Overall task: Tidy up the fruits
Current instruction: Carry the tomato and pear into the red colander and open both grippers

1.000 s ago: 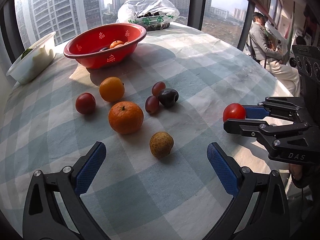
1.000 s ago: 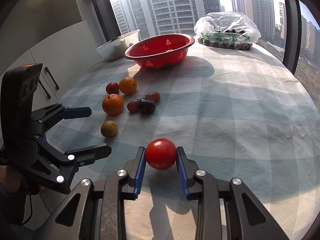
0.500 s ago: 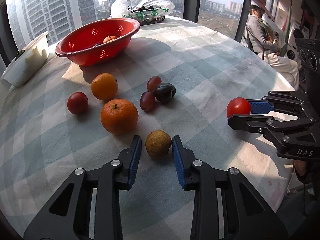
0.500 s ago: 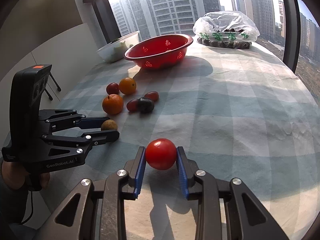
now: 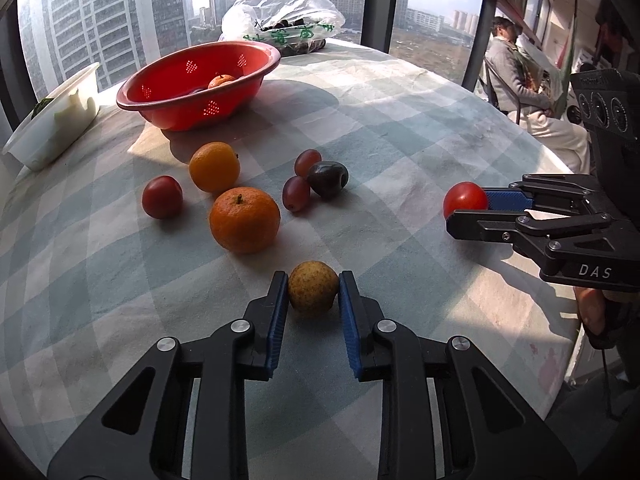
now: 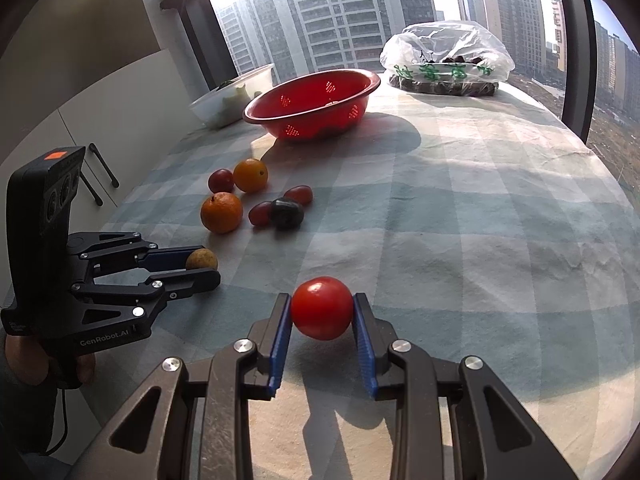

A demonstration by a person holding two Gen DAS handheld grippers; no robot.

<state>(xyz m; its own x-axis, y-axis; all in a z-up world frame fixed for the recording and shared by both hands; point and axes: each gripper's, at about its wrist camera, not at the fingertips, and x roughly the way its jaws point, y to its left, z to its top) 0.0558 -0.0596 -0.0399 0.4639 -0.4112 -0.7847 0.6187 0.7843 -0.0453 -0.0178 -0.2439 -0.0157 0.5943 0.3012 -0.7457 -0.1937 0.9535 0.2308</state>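
Only the left wrist view shows the seated person (image 5: pixel 520 80)

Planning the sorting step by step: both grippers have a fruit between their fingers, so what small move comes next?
Probably finish the left gripper closing on the brown fruit, then lift; the right gripper already clamps the tomato.

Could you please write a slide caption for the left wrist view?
Left gripper closing around a small brown fruit; right gripper holds a tomato.
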